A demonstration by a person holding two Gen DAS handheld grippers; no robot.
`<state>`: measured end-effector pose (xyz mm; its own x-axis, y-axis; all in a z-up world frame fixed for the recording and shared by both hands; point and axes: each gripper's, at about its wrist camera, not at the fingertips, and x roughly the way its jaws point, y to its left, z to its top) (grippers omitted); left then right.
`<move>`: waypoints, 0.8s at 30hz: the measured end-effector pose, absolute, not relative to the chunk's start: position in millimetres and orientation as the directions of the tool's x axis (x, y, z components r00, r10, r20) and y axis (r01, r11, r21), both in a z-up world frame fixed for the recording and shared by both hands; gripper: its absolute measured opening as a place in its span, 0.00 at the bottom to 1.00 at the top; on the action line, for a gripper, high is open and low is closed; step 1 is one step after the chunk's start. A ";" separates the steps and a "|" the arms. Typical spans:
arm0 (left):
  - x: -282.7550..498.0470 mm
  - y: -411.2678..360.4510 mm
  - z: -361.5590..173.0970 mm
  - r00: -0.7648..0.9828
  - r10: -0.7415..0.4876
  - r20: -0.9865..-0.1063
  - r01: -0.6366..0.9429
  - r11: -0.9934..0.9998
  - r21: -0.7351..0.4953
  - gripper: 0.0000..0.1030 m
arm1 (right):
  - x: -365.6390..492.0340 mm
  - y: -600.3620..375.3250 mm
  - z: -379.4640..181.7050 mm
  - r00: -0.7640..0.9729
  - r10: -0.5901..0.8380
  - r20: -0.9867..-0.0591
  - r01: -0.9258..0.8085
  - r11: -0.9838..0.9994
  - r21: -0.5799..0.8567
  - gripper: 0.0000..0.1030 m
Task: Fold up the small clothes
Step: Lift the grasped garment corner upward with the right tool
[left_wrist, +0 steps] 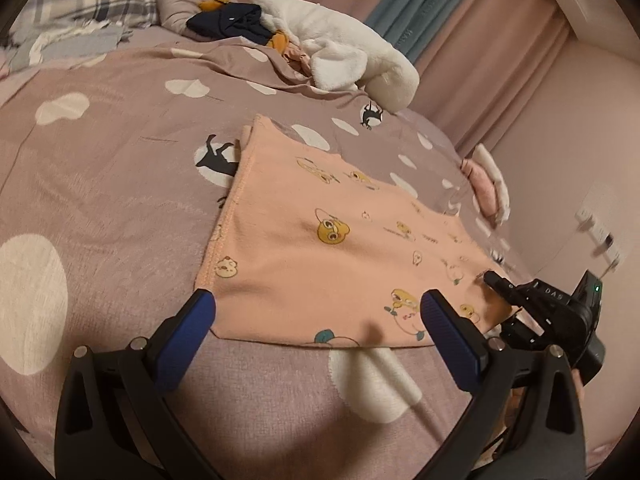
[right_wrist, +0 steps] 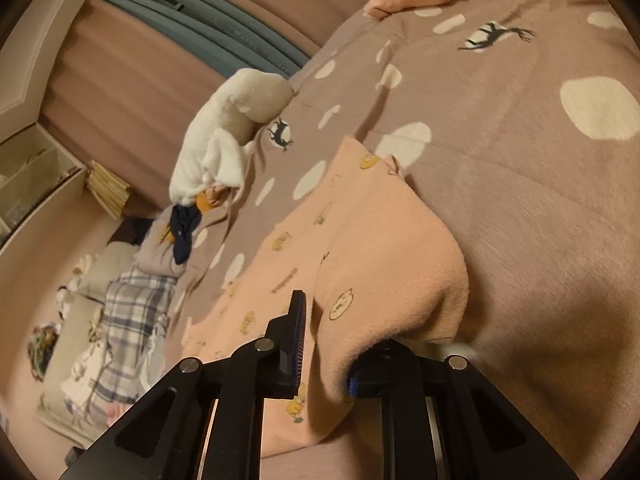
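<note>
Pinching a fold of the peach garment (right_wrist: 384, 248), the right hand-held gripper (right_wrist: 324, 344) lifts its 3 o'clock edge, likely to fold it over. The left hand-held gripper (left_wrist: 318, 316) hangs wide apart, empty, over the near hem on the bed (left_wrist: 100, 184).

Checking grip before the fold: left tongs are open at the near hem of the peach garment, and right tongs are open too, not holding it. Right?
Not quite. The right tongs are shut on the peach garment, as the right wrist view shows. The left tongs are open at its near hem.
</note>
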<state>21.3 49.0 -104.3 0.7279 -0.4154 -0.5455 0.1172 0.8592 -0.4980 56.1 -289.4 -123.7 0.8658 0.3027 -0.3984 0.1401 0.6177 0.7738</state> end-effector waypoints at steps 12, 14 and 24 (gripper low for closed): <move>19.4 66.7 -103.3 0.743 -0.369 -0.559 0.048 0.862 -0.505 0.99 | 70.4 -257.1 -89.2 0.869 0.323 -0.375 0.030 0.722 0.691 0.19; 19.5 67.8 -102.3 0.742 -0.371 -0.558 0.048 0.860 -0.508 0.99 | 76.3 -249.8 -84.4 0.863 0.329 -0.385 0.018 0.740 0.672 0.14; 16.4 72.2 -100.9 0.742 -0.362 -0.564 0.042 0.865 -0.500 0.99 | 89.8 -218.7 -74.4 0.838 0.400 -0.370 -0.060 0.743 0.667 0.08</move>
<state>16.4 72.2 -100.9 0.7423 -0.3623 -0.5638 0.0423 0.8649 -0.5001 89.8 -218.7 -74.4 0.8381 0.4005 -0.3705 -0.0601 0.7427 0.6669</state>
